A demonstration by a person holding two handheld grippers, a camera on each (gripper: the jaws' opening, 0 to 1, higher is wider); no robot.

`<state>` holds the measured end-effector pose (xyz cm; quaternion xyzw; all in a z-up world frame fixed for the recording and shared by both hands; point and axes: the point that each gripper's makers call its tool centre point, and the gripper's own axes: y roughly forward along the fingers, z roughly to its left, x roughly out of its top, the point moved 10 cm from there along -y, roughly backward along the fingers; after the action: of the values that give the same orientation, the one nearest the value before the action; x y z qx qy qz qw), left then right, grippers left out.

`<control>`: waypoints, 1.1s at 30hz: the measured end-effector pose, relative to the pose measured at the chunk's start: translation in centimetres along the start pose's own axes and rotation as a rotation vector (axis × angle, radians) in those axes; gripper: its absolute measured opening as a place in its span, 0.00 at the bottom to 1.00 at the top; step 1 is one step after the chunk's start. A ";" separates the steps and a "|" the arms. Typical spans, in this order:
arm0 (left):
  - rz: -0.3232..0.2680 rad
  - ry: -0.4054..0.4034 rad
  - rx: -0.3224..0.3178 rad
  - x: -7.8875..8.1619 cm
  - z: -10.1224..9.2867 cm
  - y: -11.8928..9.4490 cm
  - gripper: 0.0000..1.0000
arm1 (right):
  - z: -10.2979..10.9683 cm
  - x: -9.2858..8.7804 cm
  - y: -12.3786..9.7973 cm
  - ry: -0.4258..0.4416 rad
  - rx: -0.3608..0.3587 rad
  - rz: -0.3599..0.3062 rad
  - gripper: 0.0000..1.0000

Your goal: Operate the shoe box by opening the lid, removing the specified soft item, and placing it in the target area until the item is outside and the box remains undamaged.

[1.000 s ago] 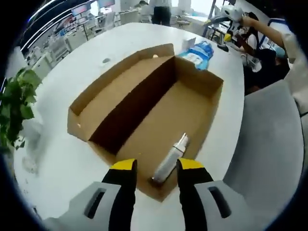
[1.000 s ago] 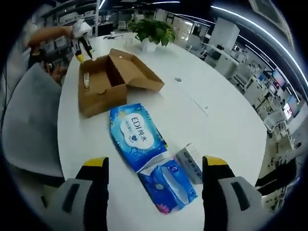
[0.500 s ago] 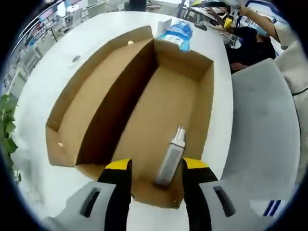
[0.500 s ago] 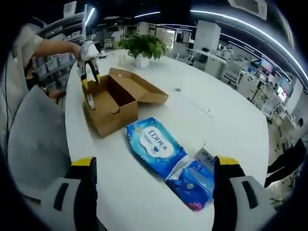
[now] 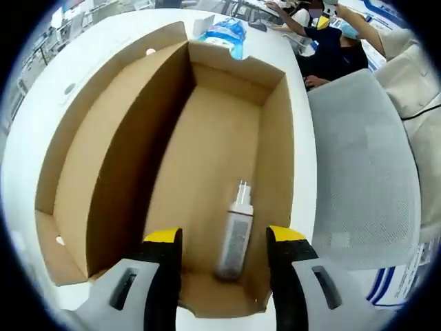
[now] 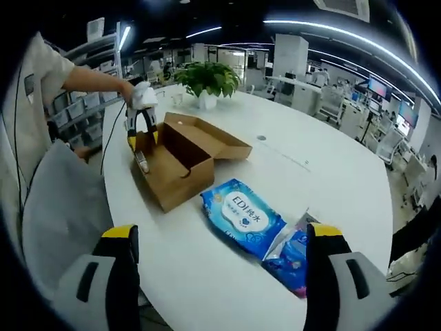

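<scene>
Left gripper view: the shoe box (image 5: 207, 158) lies open on the white table (image 5: 41, 89), lid folded back to the left; a small spray bottle (image 5: 236, 238) lies on the box floor near the right wall, nozzle pointing away; the left gripper (image 5: 224, 241) hangs over the near end of the box, jaws spread and straddling the bottle base, gripping nothing; a grey chair (image 5: 365, 179) stands beside the table.

Right gripper view: the right gripper (image 6: 219, 238) is wide open and empty, held above the table edge; a blue wipes pack (image 6: 242, 215) and a smaller blue tissue pack (image 6: 293, 252) lie on the table in front of it, well apart from the box (image 6: 180, 160); the left gripper (image 6: 141, 134) shows at the far end of the box; a potted plant (image 6: 205, 81) stands beyond.

Procedure, as a judgement: lower the left jaws evenly on both sides of the bottle body; keep clear of the right cardboard wall; close on the middle of the body, not the nozzle; lift straight up.
</scene>
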<state>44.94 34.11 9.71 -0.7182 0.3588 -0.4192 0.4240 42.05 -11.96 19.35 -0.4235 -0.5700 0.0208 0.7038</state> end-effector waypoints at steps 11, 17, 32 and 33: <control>0.048 0.100 -0.039 0.6 0.2 1.8 0.47 | 2.6 0.0 0.1 0.035 -0.017 -0.045 0.96; 0.065 0.130 -0.066 0.7 0.2 2.5 0.42 | 3.2 -0.5 0.5 0.057 -0.014 -0.051 0.96; 0.063 0.161 -0.023 0.2 0.0 4.6 0.37 | 3.1 -1.0 0.4 0.077 -0.031 -0.046 0.96; 0.061 0.158 -0.021 0.2 0.0 4.7 0.36 | 3.1 -1.0 0.5 0.078 -0.031 -0.048 0.96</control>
<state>44.28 32.16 5.48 -0.6762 0.4172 -0.4575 0.3993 39.38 -10.41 18.24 -0.4212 -0.5524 -0.0214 0.7190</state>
